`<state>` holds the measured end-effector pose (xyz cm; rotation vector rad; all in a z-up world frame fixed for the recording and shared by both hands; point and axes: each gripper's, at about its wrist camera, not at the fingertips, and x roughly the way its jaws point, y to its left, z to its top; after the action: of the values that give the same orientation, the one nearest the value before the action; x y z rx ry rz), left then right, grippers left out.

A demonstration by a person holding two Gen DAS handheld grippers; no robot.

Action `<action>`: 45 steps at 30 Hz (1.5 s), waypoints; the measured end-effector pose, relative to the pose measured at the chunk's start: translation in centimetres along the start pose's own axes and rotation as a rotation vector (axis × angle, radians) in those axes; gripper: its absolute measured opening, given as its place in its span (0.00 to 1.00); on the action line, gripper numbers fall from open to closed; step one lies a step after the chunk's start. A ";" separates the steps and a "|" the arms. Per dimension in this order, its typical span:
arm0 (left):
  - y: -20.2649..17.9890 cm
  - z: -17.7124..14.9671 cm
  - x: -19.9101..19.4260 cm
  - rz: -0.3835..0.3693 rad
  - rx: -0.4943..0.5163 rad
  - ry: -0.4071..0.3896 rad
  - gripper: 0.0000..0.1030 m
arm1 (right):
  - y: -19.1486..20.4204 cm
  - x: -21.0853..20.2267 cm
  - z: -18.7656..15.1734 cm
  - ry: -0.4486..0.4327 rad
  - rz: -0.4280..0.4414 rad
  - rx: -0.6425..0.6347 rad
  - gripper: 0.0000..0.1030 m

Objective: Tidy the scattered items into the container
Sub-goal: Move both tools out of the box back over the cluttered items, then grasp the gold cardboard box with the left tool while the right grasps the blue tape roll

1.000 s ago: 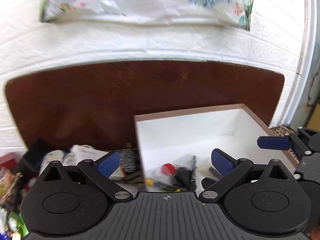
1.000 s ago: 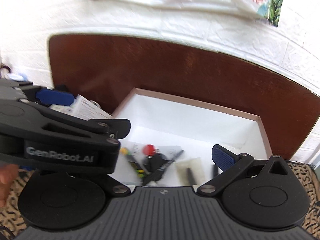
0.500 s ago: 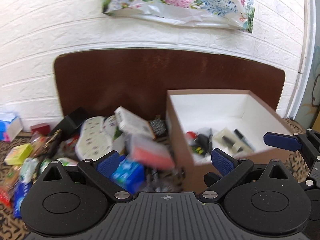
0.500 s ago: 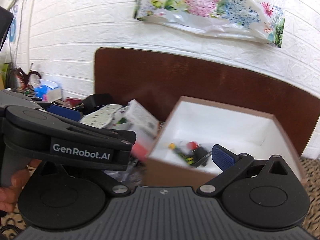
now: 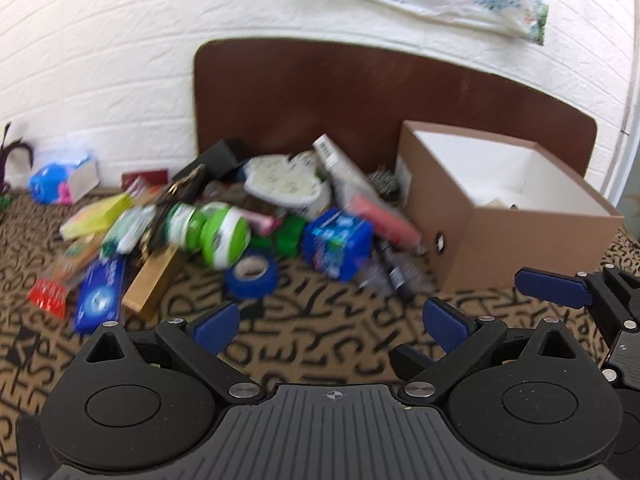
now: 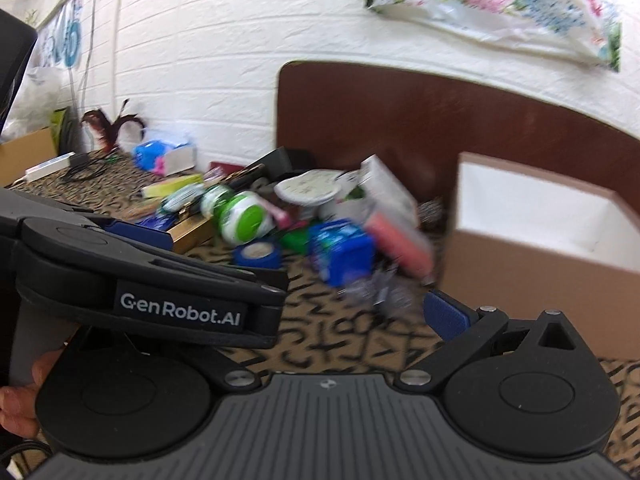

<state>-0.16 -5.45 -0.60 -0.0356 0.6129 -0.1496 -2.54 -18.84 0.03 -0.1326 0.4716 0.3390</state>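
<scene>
Most work remains, I judge: the box [image 5: 516, 232] at two o'clock holds little, the pile [image 5: 224, 228] at eleven lies outside, and the left gripper [image 5: 332, 326] and right gripper [image 6: 352, 312] gape, empty.

Left tool [image 6: 136, 236], side of its black body: "GenRobot.AI" in white letters, seen from the right wrist camera.
White carton [image 5: 338, 164] in the pile: a barcode on its end, digits too blurred to read.
Other packages: printing blurred, nothing legible.
Cloth on the worktop [image 5: 320, 340]: black letter-like marks, no readable word.
</scene>
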 end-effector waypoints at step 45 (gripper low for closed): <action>14.7 1.5 7.9 0.162 -0.119 0.075 0.87 | 4.5 13.5 1.7 0.106 0.132 -0.020 0.94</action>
<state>8.92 7.90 -5.03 -0.0959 0.6968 0.0428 7.85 -10.35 -5.01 -0.1396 0.5838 0.4675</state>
